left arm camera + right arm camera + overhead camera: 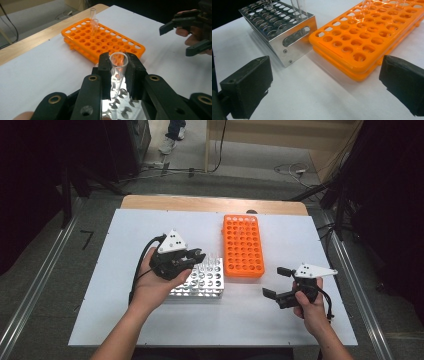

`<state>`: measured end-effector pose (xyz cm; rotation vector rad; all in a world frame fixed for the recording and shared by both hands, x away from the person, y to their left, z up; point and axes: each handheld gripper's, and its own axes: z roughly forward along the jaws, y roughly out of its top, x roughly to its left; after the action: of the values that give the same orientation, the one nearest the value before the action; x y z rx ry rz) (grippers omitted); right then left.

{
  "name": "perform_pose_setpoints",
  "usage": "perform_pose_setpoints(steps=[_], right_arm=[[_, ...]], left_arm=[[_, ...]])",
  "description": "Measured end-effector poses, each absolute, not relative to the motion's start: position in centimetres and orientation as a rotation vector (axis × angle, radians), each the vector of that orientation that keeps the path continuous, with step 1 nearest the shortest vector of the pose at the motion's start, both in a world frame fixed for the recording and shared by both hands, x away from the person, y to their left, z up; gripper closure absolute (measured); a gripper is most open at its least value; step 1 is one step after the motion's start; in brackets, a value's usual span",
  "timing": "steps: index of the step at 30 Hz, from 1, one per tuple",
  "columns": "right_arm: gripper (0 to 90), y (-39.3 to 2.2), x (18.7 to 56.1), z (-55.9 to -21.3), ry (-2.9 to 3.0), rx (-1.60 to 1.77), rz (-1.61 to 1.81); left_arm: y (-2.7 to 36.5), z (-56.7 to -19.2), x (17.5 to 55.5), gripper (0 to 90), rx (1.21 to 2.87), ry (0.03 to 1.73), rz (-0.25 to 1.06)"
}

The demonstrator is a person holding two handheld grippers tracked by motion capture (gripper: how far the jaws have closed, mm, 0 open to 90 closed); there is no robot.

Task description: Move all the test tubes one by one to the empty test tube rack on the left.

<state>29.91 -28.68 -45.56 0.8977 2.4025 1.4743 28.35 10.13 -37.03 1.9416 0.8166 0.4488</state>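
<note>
Item: glass tube (118,71), upright, clamped in your left gripper (192,258) above the steel rack (212,282); orange rack (243,246) lies just beyond to its right; your right gripper (276,281) hangs wide open, empty, farther off.

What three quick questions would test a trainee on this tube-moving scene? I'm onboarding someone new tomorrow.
1. True or false: the left gripper is shut on a clear tube.
2. Which rack lies beneath the held tube: A) the orange rack, B) the metal rack, C) neither?
3. Fill in: the right gripper has its jaws ____ with nothing between them.

Key:
1. True. The pads clamp the tube just below its rim.
2. B. The left gripper view shows the metal rack's holes right under the tube.
3. Open. It is above bare table near the orange rack.
</note>
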Motion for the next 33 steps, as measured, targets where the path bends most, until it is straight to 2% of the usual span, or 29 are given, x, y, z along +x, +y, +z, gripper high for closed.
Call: perform_pose_setpoints(steps=[15, 33], right_arm=[[0.0, -29.2, 30.2, -45.7, 2.384, 0.908, 1.480], [0.0, -29.2, 30.3, -45.8, 2.376, 0.920, 1.478]], left_arm=[[9.3, -37.8, 31.6, 76.7, 1.999, 0.853, 0.482], [8.5, -41.7, 33.0, 76.6, 2.094, 0.911, 0.424]])
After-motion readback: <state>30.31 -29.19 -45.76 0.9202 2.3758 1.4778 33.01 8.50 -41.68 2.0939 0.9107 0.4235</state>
